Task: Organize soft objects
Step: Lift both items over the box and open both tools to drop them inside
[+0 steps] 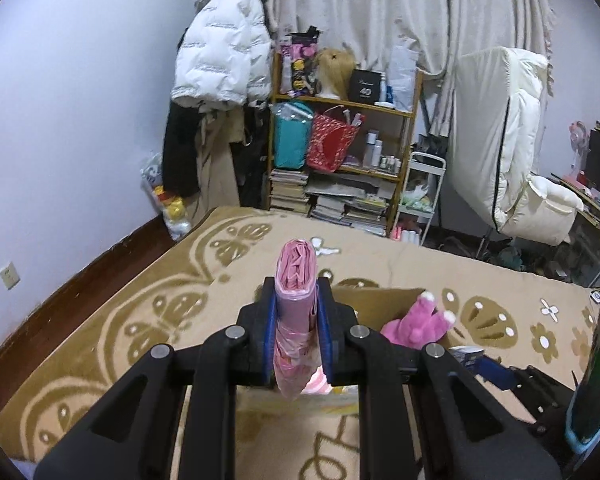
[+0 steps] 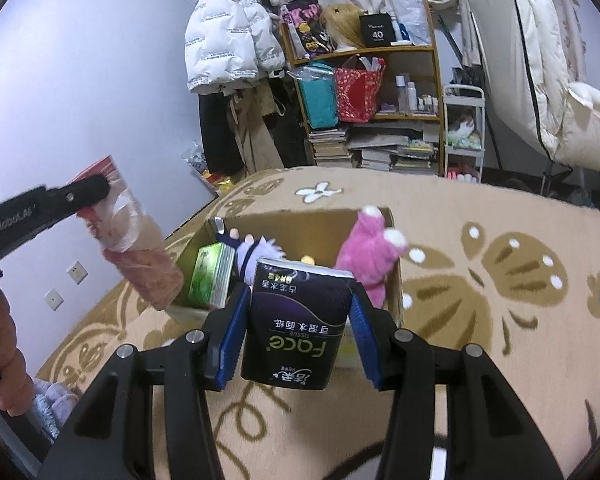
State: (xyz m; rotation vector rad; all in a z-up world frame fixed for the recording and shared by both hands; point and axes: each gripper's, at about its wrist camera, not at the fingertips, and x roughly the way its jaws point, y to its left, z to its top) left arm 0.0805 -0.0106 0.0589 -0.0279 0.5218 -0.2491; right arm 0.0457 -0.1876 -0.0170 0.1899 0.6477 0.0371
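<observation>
My left gripper (image 1: pixel 297 300) is shut on a pink plastic-wrapped soft pack (image 1: pixel 295 280) and holds it in the air above the bed; the pack also shows in the right wrist view (image 2: pixel 140 256), left of the box. My right gripper (image 2: pixel 298 312) is shut on a dark purple tissue pack (image 2: pixel 296 320), held just in front of an open cardboard box (image 2: pixel 394 280). The box holds a pink plush toy (image 2: pixel 370 256), a green tissue pack (image 2: pixel 212 276) and a purple-and-white plush (image 2: pixel 256 254). In the left wrist view the box (image 1: pixel 376 300) and the pink plush (image 1: pixel 416 322) lie to the right of my fingers.
The box stands on a bed with a beige and brown flower-patterned blanket (image 2: pixel 500 280). Behind the bed are a cluttered wooden shelf (image 1: pixel 340 140), hanging coats (image 1: pixel 220 60), a white cart (image 1: pixel 422 188) and a white recliner (image 1: pixel 520 140). A purple towel (image 2: pixel 56 404) lies at lower left.
</observation>
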